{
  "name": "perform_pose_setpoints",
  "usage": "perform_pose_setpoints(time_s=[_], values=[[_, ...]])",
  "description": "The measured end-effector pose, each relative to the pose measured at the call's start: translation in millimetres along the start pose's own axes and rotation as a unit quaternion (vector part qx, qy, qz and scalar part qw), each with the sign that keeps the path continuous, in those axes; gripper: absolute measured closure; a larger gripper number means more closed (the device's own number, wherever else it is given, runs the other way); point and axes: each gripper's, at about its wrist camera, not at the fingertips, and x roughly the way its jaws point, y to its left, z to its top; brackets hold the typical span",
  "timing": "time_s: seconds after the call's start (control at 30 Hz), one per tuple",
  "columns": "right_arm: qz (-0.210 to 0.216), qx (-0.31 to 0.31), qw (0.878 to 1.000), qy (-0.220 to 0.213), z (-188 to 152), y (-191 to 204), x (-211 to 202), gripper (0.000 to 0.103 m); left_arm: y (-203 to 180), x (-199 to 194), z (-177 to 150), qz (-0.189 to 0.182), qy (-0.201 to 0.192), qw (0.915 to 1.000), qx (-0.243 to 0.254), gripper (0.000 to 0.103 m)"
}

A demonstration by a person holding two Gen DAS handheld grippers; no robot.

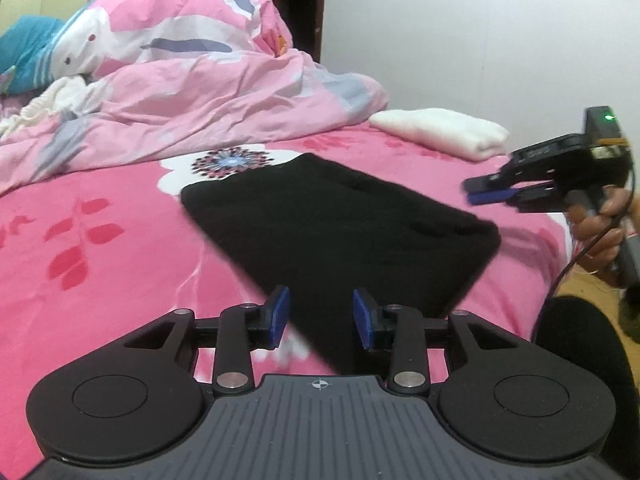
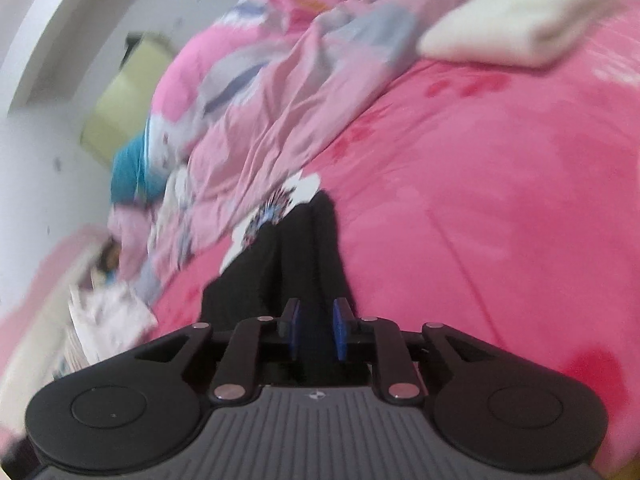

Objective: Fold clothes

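Left wrist view: a folded black garment [image 1: 340, 224] is seen lying flat on the pink floral bed [image 1: 100, 248], toward the near edge. The left gripper [image 1: 321, 316] is held above the garment's near corner, fingers [image 1: 280, 312] spread, nothing pinched. A folded white cloth [image 1: 440, 132] is noted toward the far right corner, a crumpled pink duvet [image 1: 180, 92] along the far side. The right gripper [image 1: 486, 196] is seen off the right edge, held in a hand [image 1: 600, 232].

Right wrist view, blurred: the right gripper [image 2: 316, 328] is seen with fingers [image 2: 340, 328] slightly parted, empty, the black garment [image 2: 296, 256] lying beyond them.
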Motion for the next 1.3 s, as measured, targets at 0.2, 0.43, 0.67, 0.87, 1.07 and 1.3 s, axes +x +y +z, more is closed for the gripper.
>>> perform_pose_setpoints(time_s=[0.2, 0.43, 0.67, 0.87, 1.07, 1.3], values=[[0.002, -0.087, 0.995, 0.039, 15.7, 19.1, 29.1, 0.084, -17.8, 14.8, -1.6, -0.011, 0.001, 0.9989, 0.045, 0.068], [-0.023, -0.163, 0.984, 0.063, 19.6, 33.9, 45.8, 0.084, -32.2, 18.3, -10.1, -0.009, -0.003, 0.9958, 0.092, 0.068], [-0.024, -0.191, 0.975, 0.110, 18.5, 41.6, 59.7, 0.084, -31.7, 22.6, -11.2, -0.012, -0.003, 0.9958, 0.091, 0.068], [-0.023, -0.186, 0.975, 0.115, 16.8, 37.4, 59.0, 0.084, -29.8, 24.9, -12.1, -0.016, -0.003, 0.9962, 0.085, 0.068], [-0.009, -0.164, 0.984, 0.074, 21.7, 33.1, 48.5, 0.101, -29.4, 25.1, -10.3, -0.015, -0.006, 0.9963, 0.084, 0.068], [-0.019, -0.155, 0.987, 0.034, 24.1, 30.8, 35.1, 0.102, -32.1, 26.8, -8.2, -0.013, -0.008, 0.9954, 0.095, 0.068]])
